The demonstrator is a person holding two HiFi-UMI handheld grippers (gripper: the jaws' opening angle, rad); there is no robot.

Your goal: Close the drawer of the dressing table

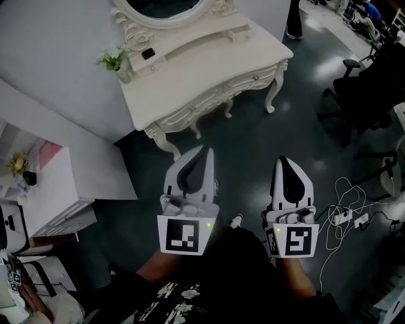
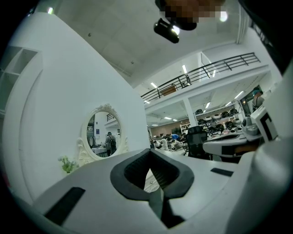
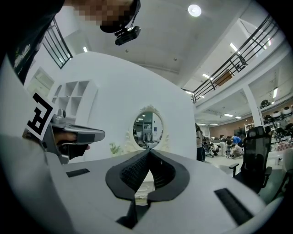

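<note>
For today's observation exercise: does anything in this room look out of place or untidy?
Only the white cables and power strips, sprawled in loose loops on the floor at the right. The dressing table looks tidy.

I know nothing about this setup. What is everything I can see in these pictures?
dressing table: one, cream-white, top centre of the head view, against the wall
mirror: one, oval, white frame, at the back of the table
plant: one, green with pale flowers, left end of the table top
office chair: at least one, black, right side
cables and power strip: one tangle, white, on the floor at the right
side cabinet: one, white, left side
left gripper: one, white, jaws together, empty, short of the table
right gripper: one, white, jaws together, empty, beside the left one
</note>
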